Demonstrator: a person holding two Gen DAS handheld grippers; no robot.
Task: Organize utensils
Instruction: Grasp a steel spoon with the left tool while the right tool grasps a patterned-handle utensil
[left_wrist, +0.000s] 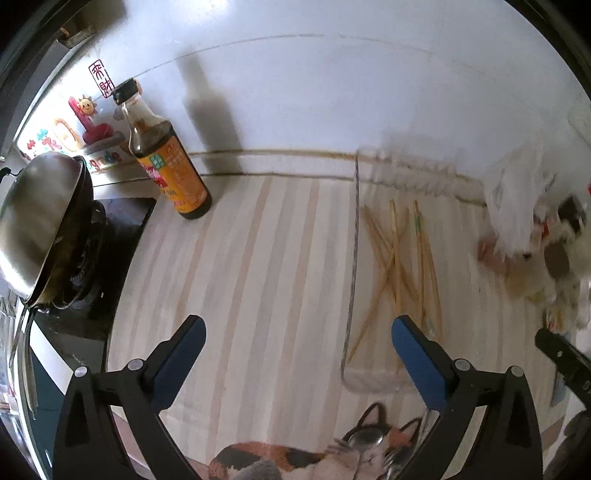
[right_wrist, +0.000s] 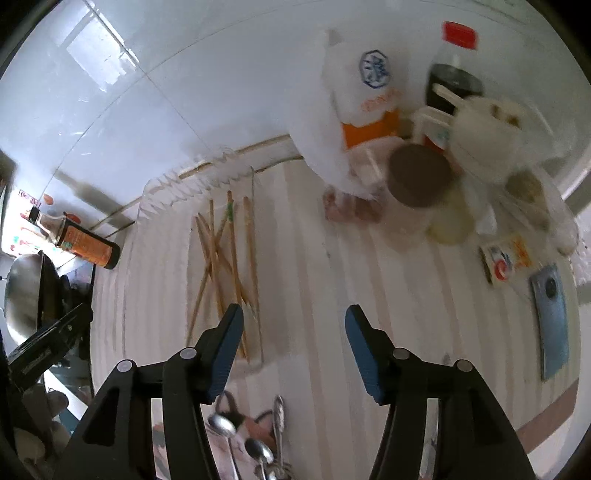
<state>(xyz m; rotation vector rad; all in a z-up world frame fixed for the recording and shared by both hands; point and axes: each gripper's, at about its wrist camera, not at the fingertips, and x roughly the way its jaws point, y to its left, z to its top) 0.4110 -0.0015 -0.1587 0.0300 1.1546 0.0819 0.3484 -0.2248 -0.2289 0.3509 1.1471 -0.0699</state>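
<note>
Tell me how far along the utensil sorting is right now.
Early, by the look of it. Done: nothing clearly; the chopsticks lie crossed in a loose pile in a clear tray, and the spoons lie on a cat-print mat. In hand: nothing; the left gripper and right gripper are both open and empty. Left: gathering chopsticks and spoons.

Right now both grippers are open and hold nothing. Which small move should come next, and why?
Probably lower the right gripper forward onto the chopsticks. They lie crossed and loose in the clear tray, just ahead of its left finger, while the spoons sit close under it. The left gripper is open too, but faces bare counter.
</note>
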